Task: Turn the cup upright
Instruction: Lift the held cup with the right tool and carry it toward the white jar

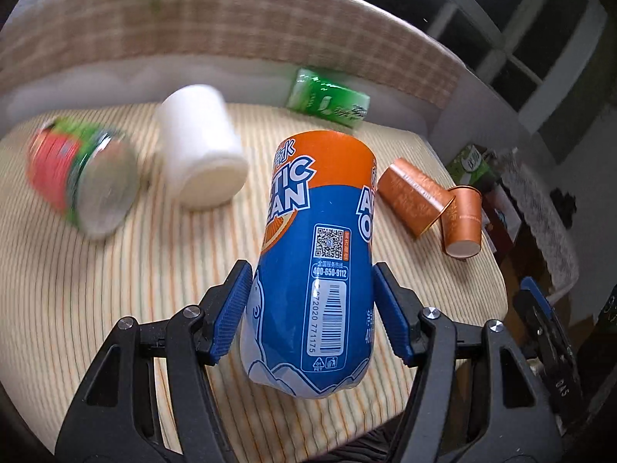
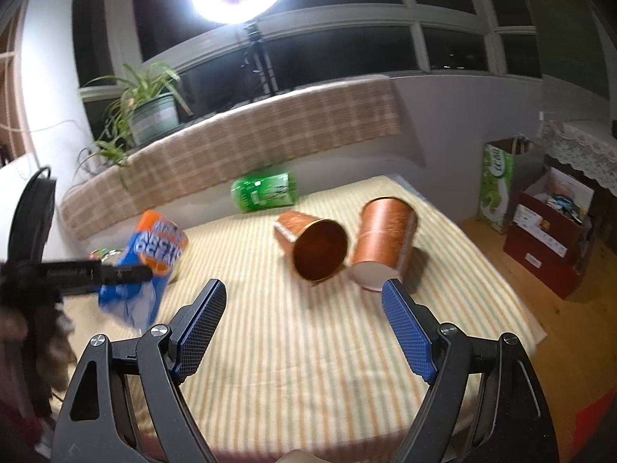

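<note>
A: Left gripper [image 1: 312,308] status?
B: Clamped on the blue-and-orange cup [image 1: 314,254]. Blue pads [image 1: 231,308] press its lower sides. The cup is lifted off the striped table [image 1: 115,308] and tilted, orange end pointing away from the camera.

A: Right gripper [image 2: 304,328]?
B: Spread wide, nothing between the fingers. It hovers over the near part of the table, short of two copper cups.

A: How do those lie?
B: The left copper cup [image 2: 312,247] is on its side, mouth open toward the right camera. The right copper cup [image 2: 385,239] leans, white end toward the camera, just beside the first; can't tell if they touch.

A: Other items?
B: White cup [image 1: 200,146] on its side, red-and-green cup [image 1: 85,181] on its side at left, blurred. Green packet [image 1: 327,102] at the far edge, by the plaid cloth [image 1: 231,31].
</note>
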{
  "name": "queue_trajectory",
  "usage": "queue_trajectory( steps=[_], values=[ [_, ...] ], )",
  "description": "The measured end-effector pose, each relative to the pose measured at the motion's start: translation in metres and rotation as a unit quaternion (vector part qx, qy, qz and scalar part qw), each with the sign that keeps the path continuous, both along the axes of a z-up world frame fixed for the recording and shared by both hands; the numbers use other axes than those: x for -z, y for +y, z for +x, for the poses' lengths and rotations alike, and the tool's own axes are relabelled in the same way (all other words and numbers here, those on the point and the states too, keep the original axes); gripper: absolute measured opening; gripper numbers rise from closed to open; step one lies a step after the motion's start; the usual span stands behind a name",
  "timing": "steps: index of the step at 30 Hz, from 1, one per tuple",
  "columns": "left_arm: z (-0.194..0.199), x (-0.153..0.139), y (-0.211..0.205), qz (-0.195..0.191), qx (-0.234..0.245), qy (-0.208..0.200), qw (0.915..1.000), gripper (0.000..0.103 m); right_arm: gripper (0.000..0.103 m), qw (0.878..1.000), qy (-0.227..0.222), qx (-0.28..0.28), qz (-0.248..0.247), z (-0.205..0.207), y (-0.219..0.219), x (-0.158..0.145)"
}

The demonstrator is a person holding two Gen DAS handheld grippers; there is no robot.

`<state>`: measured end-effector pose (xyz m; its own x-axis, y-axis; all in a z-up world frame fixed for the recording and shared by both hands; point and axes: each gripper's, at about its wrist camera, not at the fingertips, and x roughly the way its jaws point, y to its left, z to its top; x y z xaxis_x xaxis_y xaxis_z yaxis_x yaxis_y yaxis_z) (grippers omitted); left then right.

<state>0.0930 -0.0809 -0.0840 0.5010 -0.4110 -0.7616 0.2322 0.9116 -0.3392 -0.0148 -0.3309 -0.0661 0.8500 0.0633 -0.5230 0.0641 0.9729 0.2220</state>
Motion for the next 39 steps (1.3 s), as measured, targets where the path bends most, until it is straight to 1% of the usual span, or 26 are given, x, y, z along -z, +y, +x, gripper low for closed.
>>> queue_trajectory(
  steps=[2,5,8,10,18,22,25,27,28,30,39],
  values=[
    [-0.013,0.005,0.005,-0.006,-0.021,-0.002,0.9998,0.066,0.083,1.000,-0.001,-0.011,-0.002,0.000,0.008,-0.001],
    [-0.021,0.016,0.008,-0.025,-0.030,0.020,0.9990,0.066,0.083,1.000,-0.002,-0.022,-0.004,0.001,0.016,-0.002],
    [-0.024,0.022,0.008,-0.022,-0.039,0.028,0.9986,0.066,0.083,1.000,-0.001,-0.029,-0.007,0.001,0.021,-0.003],
    [-0.024,0.024,0.009,-0.027,-0.044,0.031,0.9982,0.066,0.083,0.999,0.001,-0.031,-0.008,0.000,0.024,-0.002],
    [-0.025,0.026,0.005,-0.014,-0.051,0.023,0.9983,0.066,0.083,1.000,0.009,-0.027,-0.014,0.000,0.026,-0.002],
    [-0.028,0.024,0.007,-0.007,-0.056,0.012,0.9983,0.066,0.083,0.999,0.012,-0.032,-0.019,0.001,0.031,-0.002],
    [-0.030,0.021,0.009,-0.005,-0.058,0.003,0.9983,0.068,0.083,0.999,0.013,-0.037,-0.023,0.003,0.035,-0.002],
    [-0.031,0.019,0.009,-0.003,-0.056,-0.003,0.9984,0.073,0.083,0.999,0.016,-0.040,-0.022,0.006,0.039,-0.002],
    [-0.032,0.017,0.010,-0.001,-0.056,-0.007,0.9984,0.073,0.083,0.999,0.017,-0.042,-0.021,0.007,0.040,-0.001],
    [-0.033,0.015,0.011,0.003,-0.055,-0.013,0.9984,0.076,0.083,0.998,0.021,-0.049,-0.015,0.011,0.044,-0.001],
    [-0.043,0.010,0.022,0.017,-0.050,-0.025,0.9983,0.077,0.083,0.994,0.055,-0.084,0.044,0.036,0.052,0.003]
  ],
)
